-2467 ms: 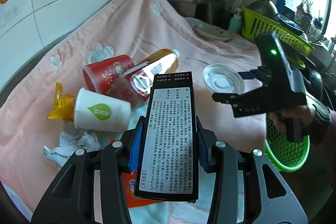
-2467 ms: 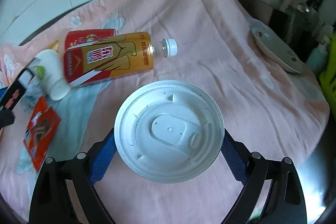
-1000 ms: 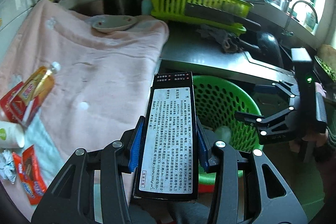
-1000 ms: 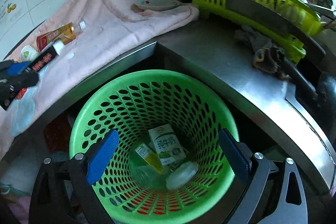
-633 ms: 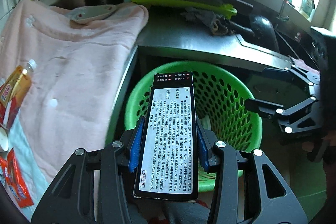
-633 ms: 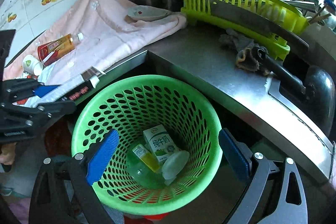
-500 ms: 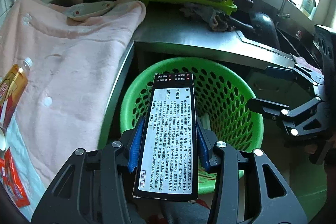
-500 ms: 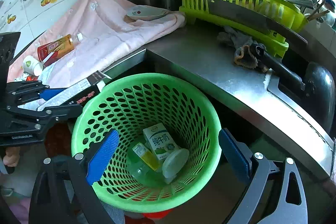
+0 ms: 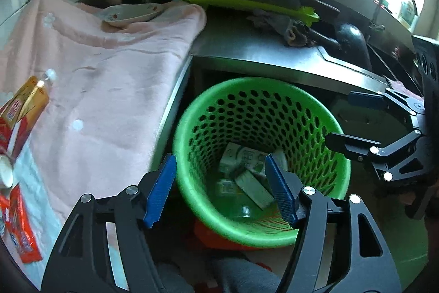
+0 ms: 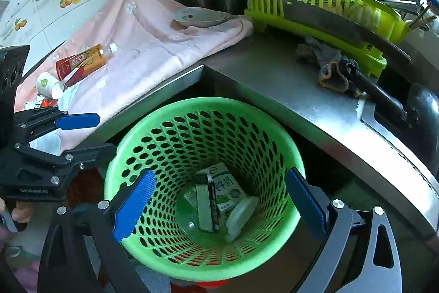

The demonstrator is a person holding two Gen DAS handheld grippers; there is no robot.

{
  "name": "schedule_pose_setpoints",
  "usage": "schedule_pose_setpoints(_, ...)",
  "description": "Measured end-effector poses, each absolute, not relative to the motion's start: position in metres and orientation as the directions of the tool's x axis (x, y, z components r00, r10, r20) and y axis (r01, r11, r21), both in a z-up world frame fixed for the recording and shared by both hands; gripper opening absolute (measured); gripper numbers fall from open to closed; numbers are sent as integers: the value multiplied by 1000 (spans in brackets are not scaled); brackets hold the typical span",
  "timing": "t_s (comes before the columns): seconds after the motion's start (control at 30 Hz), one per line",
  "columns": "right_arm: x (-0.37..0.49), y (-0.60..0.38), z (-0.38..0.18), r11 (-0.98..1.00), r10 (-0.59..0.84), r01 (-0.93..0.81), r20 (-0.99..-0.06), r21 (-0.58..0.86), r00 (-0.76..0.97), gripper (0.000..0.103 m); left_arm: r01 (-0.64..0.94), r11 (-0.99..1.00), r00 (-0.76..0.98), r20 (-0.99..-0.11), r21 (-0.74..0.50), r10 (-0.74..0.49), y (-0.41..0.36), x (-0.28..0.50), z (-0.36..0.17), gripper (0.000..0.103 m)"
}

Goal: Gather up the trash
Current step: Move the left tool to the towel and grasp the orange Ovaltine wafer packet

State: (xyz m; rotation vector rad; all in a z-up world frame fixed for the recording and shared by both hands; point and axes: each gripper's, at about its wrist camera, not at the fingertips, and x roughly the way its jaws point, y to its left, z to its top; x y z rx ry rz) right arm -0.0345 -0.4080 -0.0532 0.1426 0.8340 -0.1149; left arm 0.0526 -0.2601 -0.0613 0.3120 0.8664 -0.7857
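Note:
A green perforated basket [image 9: 274, 234] [image 10: 137, 133] stands on the floor below the steel counter. Inside lie a long black box [image 10: 205, 206] [image 9: 251, 184], a milk carton [image 10: 226, 187] and a white lid [image 10: 241, 214]. My left gripper [image 9: 222, 190] is open and empty above the basket's near rim; it also shows in the right wrist view [image 10: 90, 132]. My right gripper [image 10: 219, 205] is open and empty over the basket; it shows at the right of the left wrist view [image 9: 348, 120]. A bottle [image 10: 85, 61], a paper cup [image 10: 49, 85] and red wrappers [image 9: 16, 221] lie on the pink towel [image 9: 96, 67].
A dish [image 10: 200, 17] sits at the towel's far end. A yellow-green dish rack [image 10: 323, 18] with a cleaver, a rag [image 10: 326, 65] and a dark pan [image 10: 422, 111] stand on the steel counter [image 10: 274, 78]. A tiled wall with pipes is behind.
My left gripper opened and let go of the black box, which now lies in the basket. Both grippers have stayed over the basket.

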Motion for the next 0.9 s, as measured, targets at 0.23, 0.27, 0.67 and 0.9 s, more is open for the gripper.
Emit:
schedule_pose_setpoints(0.23, -23, -392, -51, 989, -18, 120, -743, 84, 670, 92, 652, 756, 447, -783, -46, -433, -221, 67, -56, 66)
schedule_pose_setpoints(0.27, -20, -388, -51, 991, -13, 110, -743, 81, 669, 92, 642, 766, 455, -782, -45, -427, -214, 69, -55, 66)
schedule_pose_setpoints(0.67, 12, -337, -47, 998, 57, -9, -744, 68, 665, 93, 459, 888, 564, -776, 10, -282, -120, 99, -47, 66)
schedule_pose_setpoints(0.9, 32, -308, -43, 995, 96, -82, -744, 56, 661, 93, 307, 950, 620, -770, 62, -150, -57, 120, -50, 79)
